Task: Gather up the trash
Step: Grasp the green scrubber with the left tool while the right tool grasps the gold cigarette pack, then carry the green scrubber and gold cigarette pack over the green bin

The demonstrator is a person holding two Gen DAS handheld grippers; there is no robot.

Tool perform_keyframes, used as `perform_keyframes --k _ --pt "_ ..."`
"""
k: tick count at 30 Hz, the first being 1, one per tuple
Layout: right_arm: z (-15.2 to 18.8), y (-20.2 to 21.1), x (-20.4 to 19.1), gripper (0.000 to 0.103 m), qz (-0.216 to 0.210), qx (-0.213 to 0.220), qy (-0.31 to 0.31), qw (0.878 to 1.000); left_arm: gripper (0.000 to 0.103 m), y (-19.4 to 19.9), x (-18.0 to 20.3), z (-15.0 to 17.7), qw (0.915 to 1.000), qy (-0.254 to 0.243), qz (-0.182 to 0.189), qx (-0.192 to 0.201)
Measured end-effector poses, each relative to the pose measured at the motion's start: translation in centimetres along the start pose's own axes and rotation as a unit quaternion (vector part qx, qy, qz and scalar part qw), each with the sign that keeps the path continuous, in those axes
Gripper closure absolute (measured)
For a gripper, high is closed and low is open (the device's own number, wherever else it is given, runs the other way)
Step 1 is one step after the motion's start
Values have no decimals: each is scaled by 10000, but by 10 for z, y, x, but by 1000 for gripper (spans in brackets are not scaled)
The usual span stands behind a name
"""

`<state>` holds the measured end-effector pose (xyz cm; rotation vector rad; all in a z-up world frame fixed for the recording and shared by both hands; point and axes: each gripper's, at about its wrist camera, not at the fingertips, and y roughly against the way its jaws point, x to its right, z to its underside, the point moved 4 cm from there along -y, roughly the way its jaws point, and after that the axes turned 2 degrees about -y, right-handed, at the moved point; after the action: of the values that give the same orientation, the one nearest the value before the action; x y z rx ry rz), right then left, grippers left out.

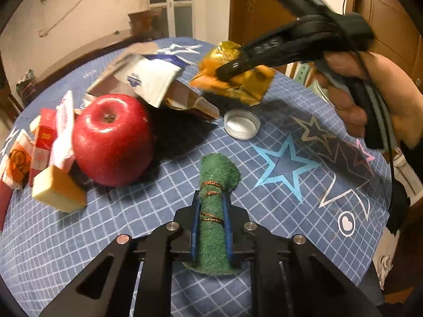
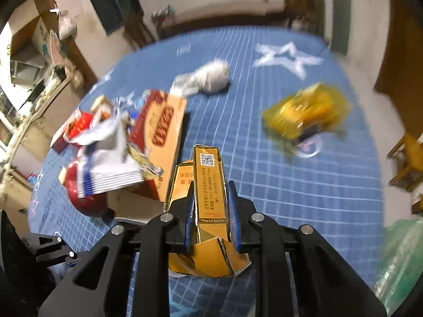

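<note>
Gold carton (image 2: 210, 200), clamped, pointing away lengthwise

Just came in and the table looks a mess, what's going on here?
A person is clearing trash off the star-patterned tablecloth with handheld tongs. The left tongs are shut on a green scouring-pad roll; the right tongs are shut on a flattened gold carton. A red apple, wrappers and a bottle cap lie on the table.
</note>
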<state>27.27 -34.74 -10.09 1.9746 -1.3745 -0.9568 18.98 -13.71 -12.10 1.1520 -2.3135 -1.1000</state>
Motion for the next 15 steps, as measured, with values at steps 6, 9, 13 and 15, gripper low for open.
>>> perform_keyframes --k 6,9,13,15 --pt "23 60 -36 83 787 1272 218 9885 87 46 -17 1 9964 447 -273 667" --pt "42 86 -73 82 990 1831 402 9773 87 74 -36 2 9878 872 -713 1073" --pt "51 100 -113 82 1148 2277 602 9651 87 103 -52 1 9741 1217 -1178 1496" --pt "53 104 -127 82 1175 2431 644 9607 87 114 -55 -1 9677 1315 -1361 1664"
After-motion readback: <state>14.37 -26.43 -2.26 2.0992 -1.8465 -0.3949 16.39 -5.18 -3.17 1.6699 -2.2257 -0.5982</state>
